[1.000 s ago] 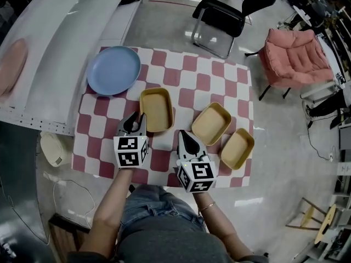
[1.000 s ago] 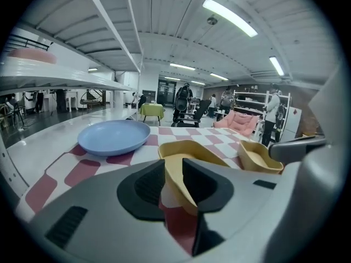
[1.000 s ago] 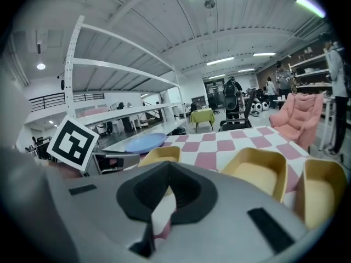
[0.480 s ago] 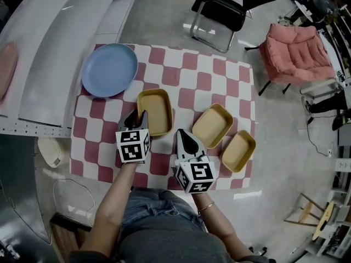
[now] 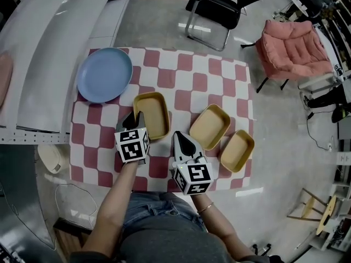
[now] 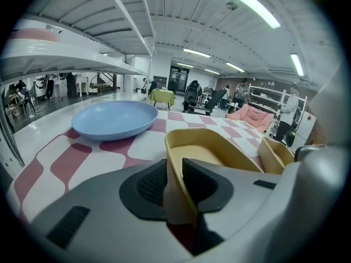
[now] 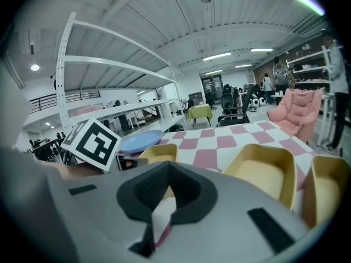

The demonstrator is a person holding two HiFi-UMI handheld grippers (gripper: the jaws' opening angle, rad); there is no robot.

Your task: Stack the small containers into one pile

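Three yellow containers lie apart on the checked cloth: a left one (image 5: 153, 114), a middle one (image 5: 210, 126) and a right one (image 5: 237, 150). My left gripper (image 5: 138, 118) straddles the left container's (image 6: 219, 152) near-left wall. In the left gripper view the wall stands between the two pads of that gripper (image 6: 174, 185), and both touch it; the jaws have just been closing on it. My right gripper (image 5: 181, 138) hovers over the cloth between the left and middle containers. Its tips (image 7: 167, 188) meet with nothing between them. The middle container (image 7: 260, 174) lies ahead of it to the right.
A blue plate (image 5: 104, 74) sits at the cloth's far left corner. A white curved bench (image 5: 49, 48) runs along the table's left side. A black chair (image 5: 216, 10) and a pink armchair (image 5: 293, 45) stand beyond the table. The cloth's edge (image 5: 249, 119) is close to the right container.
My left gripper has sunk a little onto the left container's near-left wall. The right gripper and all three containers have stayed where they were.
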